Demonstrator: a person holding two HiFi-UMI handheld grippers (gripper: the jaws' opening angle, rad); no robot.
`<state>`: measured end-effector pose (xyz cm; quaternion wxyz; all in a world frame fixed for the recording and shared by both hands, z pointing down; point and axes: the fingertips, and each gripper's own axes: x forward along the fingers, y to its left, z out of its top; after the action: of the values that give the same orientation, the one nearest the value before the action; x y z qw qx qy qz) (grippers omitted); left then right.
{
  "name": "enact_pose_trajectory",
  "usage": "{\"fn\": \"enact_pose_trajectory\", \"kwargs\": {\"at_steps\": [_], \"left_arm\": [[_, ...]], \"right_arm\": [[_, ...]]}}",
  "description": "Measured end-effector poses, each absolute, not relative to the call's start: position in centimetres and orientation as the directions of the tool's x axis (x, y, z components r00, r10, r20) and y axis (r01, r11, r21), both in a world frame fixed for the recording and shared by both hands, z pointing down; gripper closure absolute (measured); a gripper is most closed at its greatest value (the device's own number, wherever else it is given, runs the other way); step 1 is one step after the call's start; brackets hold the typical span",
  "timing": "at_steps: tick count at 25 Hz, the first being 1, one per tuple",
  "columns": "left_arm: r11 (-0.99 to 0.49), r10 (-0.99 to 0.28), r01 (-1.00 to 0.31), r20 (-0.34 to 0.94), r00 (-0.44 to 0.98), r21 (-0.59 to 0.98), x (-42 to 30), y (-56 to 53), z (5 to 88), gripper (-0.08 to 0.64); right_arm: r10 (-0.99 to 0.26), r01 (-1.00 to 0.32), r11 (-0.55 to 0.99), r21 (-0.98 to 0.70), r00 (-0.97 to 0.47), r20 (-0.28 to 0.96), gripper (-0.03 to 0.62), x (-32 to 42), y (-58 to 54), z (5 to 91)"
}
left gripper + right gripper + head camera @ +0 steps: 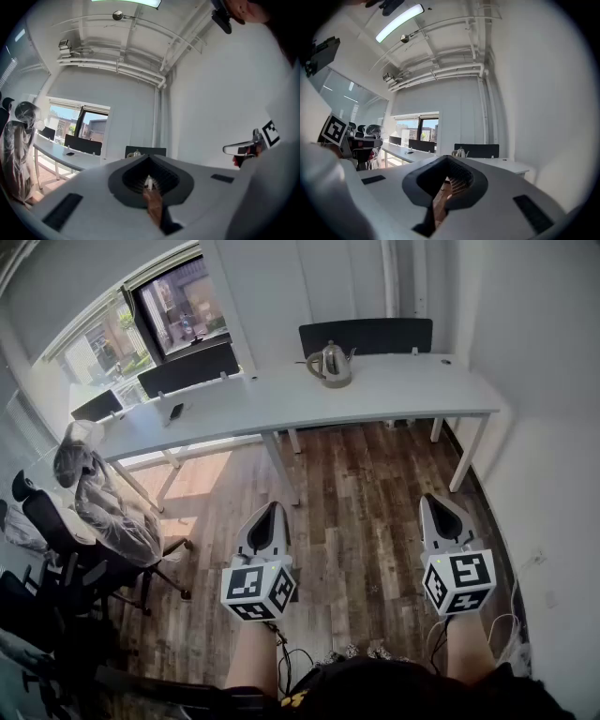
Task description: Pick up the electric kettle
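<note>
The electric kettle (pixel 330 365) stands upright on the white desk (pixel 403 390) in the upper middle of the head view. It is well apart from both my grippers, which sit low in the frame over the wooden floor (pixel 366 493). My left gripper (pixel 271 509) is clenched with nothing in it, and my right gripper (pixel 432 502) looks pressed together and empty too. Both point level toward the desk. The kettle lies straight up the frame between them, a little closer to the left one's line than to the right's. Its handle is on the frame's left and its spout on the right, so I judge the left gripper has the more direct way to the handle once I have closed in and opened its jaws.
</note>
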<state>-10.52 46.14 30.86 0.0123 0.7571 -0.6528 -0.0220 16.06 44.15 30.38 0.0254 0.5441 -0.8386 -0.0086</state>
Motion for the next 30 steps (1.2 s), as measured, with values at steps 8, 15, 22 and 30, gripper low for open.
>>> {"fn": "enact_pose_trajectory", "kwargs": {"at_steps": [8,15,22,30], "left_arm": [[-0.153,-0.988,-0.987,-0.014,0.152,0.058,-10.1,45.8,31.2,0.558],[-0.183,-0.983,-0.98,-0.014,0.182,0.08,-9.7,45.5,31.5,0.558],[-0.163,-0.987,-0.98,-0.001,0.164,0.114,-9.2,45.1,33.0,0.558],[-0.159,-0.987,-0.975,0.004,0.162,0.155,-8.0,44.6,33.8,0.558]], "right_arm": [[-0.912,-0.91,0.411,0.057,-0.41,0.026,0.586,16.2,43.3,30.2],[-0.893,-0.892,0.45,0.037,-0.449,0.033,0.586,15.8,42.7,30.6],[-0.878,-0.877,0.478,0.044,-0.477,0.018,0.584,17.1,42.3,30.9],[-0.885,-0.885,0.465,0.025,-0.464,0.015,0.584,19.3,40.5,31.5]]}}
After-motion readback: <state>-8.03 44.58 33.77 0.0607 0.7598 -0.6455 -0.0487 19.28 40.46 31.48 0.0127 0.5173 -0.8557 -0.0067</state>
